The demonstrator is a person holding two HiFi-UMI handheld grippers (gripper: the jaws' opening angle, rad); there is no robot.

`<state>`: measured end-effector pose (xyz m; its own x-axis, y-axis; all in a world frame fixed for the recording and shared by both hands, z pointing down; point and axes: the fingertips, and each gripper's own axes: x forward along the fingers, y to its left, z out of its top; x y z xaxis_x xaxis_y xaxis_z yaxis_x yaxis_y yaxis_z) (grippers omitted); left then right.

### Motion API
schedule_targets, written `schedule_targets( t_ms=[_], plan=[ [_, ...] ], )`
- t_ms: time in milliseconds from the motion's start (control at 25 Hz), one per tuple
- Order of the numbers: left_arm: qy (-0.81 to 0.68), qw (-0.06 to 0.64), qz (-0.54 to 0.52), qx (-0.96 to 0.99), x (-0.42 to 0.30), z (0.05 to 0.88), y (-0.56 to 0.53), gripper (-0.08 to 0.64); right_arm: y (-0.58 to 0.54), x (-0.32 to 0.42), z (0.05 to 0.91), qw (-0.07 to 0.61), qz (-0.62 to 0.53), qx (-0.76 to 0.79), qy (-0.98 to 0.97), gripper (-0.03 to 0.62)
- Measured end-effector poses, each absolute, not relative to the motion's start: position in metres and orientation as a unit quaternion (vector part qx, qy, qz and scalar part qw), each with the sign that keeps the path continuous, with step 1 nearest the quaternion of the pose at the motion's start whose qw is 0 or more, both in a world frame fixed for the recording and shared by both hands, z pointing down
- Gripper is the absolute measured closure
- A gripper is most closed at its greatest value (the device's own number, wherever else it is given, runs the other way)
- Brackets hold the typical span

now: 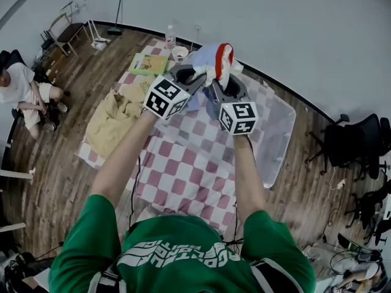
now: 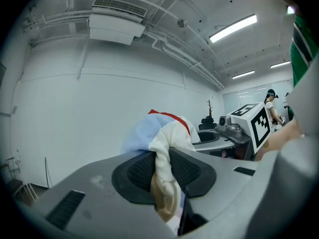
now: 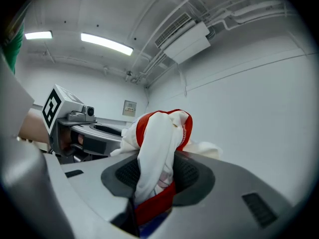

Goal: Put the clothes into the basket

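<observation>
A garment (image 1: 211, 60) in white, light blue and red hangs bunched in the air between both grippers, above the checked mat. My left gripper (image 1: 194, 73) is shut on its cream-and-blue part (image 2: 164, 148). My right gripper (image 1: 217, 82) is shut on its white part with red trim (image 3: 159, 148). Each gripper shows in the other's view, close alongside. The clear plastic basket (image 1: 275, 133) lies on the floor to the right, below the grippers. A tan garment (image 1: 113, 119) lies crumpled on the mat's left side.
The red-and-white checked mat (image 1: 189, 157) covers the wood floor. At its far edge are a green book (image 1: 148, 63), a bowl (image 1: 179, 54) and a bottle (image 1: 170, 36). A seated person (image 1: 24, 90) is at left, office chairs (image 1: 357, 142) at right, and the white wall runs behind.
</observation>
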<state>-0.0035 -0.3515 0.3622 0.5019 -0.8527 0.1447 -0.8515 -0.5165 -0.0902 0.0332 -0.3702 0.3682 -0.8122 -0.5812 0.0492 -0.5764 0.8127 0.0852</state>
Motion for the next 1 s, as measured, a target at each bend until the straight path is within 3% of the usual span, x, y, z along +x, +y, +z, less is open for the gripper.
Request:
schedule_targets(
  t_ms=[400,1000],
  plan=[
    [0.488,-0.098,-0.132,-0.857,-0.017,0.481,-0.366,0.476,-0.386,0.020,0.486,0.135,0.031,0.272,-0.952,0.437],
    [0.466,-0.158,-0.333,-0.805,-0.025,0.600,-0.377,0.476,-0.401,0.017,0.609,0.242,0.088,0.214,-0.942,0.437]
  ],
)
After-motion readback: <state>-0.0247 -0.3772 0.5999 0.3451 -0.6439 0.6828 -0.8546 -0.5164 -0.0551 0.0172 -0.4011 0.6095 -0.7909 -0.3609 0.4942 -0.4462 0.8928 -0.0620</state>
